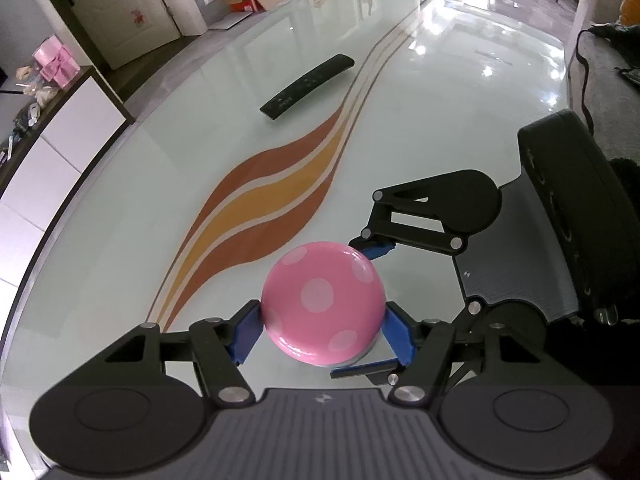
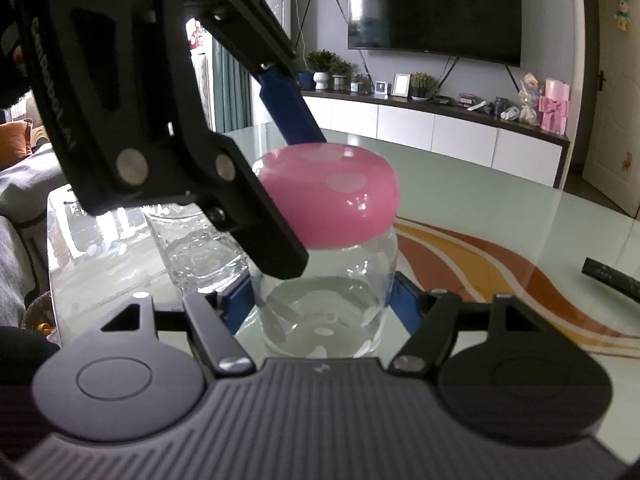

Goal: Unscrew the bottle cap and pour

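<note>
A clear glass bottle (image 2: 324, 300) with some water in it stands on the glass table (image 1: 440, 80). It has a domed pink cap with pale dots (image 1: 323, 304), also seen in the right wrist view (image 2: 336, 200). My left gripper (image 1: 324, 330) comes from above and is shut on the cap, blue pads on both sides. My right gripper (image 2: 320, 304) is level with the table and shut on the bottle's body; it shows in the left wrist view (image 1: 372, 308) around the bottle under the cap.
An empty clear drinking glass (image 2: 196, 248) stands just left of the bottle. A black remote (image 1: 308, 86) lies farther out on the table. A white sideboard (image 2: 440, 132) with a pink gift box (image 2: 554, 106) stands beyond the table edge.
</note>
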{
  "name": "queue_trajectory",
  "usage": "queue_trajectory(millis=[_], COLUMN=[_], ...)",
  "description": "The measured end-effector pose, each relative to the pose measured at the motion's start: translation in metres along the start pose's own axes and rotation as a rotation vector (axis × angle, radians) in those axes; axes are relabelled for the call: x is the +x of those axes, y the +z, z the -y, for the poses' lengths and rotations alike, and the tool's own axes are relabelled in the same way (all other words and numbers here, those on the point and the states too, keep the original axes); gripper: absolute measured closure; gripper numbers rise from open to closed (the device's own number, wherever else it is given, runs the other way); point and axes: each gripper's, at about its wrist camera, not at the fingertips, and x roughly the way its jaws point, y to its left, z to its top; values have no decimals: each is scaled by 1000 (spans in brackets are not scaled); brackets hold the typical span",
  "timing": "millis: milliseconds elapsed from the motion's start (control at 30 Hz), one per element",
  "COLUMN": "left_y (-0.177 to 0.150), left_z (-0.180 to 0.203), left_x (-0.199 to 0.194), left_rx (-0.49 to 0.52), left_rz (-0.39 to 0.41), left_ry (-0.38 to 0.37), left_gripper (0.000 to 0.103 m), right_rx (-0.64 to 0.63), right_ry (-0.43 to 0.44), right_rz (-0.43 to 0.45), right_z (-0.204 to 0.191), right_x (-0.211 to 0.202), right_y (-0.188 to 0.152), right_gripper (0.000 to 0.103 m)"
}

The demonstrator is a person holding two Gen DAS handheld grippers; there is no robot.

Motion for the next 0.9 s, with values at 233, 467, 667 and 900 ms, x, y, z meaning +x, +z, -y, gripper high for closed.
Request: queue_trajectory(millis=[233, 467, 667, 900], left_y=[0, 2, 2, 2], left_z=[3, 4, 1, 3], left_x=[-2, -3, -4, -5], left_rx=[-55, -137, -225, -250], left_rz=[-12, -30, -40, -49], left_ry=[25, 55, 70, 99], left_gripper=[35, 35, 35, 35], right_rx=[-5, -3, 4, 6], right_ry=[5, -1, -11, -21], right_rz=[1, 4, 9, 16], right_z=[-1, -4, -6, -9], right_x=[2, 5, 7, 7], right_y=[0, 0, 1, 0], right_gripper=[31, 31, 31, 31])
